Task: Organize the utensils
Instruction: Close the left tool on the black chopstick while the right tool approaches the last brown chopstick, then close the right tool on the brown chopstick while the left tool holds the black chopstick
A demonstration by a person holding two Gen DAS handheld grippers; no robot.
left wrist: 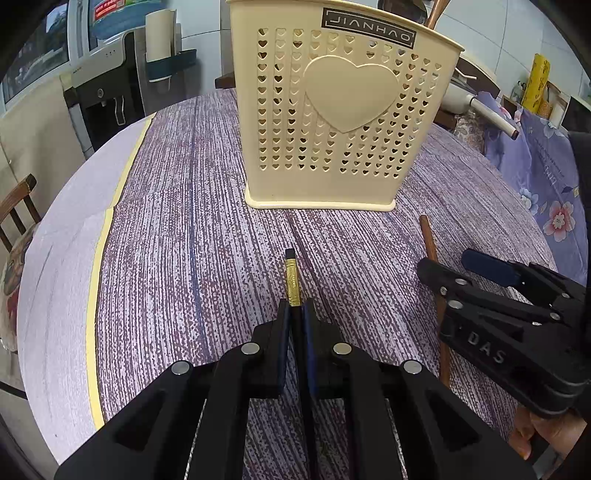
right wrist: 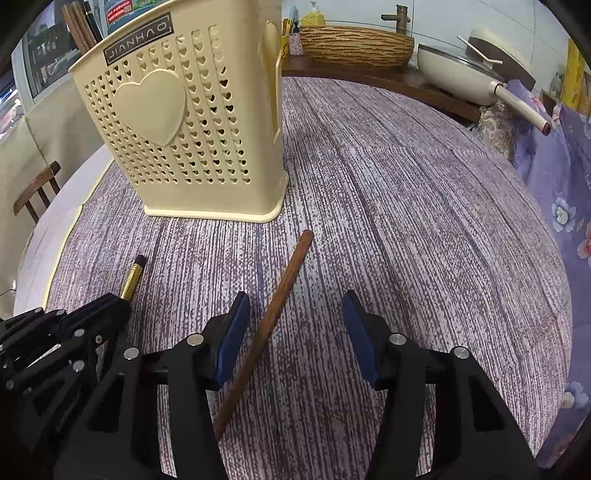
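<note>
My left gripper [left wrist: 296, 306] is shut on a black chopstick with a gold end [left wrist: 291, 280], low over the table; the chopstick also shows in the right wrist view [right wrist: 132, 278]. A brown wooden chopstick [right wrist: 273, 321] lies on the cloth between the open jaws of my right gripper [right wrist: 295, 314], nearer the left finger. It also shows in the left wrist view [left wrist: 430, 243], under the right gripper [left wrist: 461, 271]. A cream perforated utensil holder [left wrist: 332, 110] stands upright ahead, also in the right wrist view [right wrist: 184, 122], with several chopsticks [right wrist: 79, 26] standing in it.
A purple striped cloth [right wrist: 424, 221] covers the round table. A cream pan [right wrist: 465, 70] and a woven basket [right wrist: 354, 44] sit on a wooden counter at the back. A wooden chair [left wrist: 18, 206] stands at the left. A floral cloth [right wrist: 565, 184] lies at the right.
</note>
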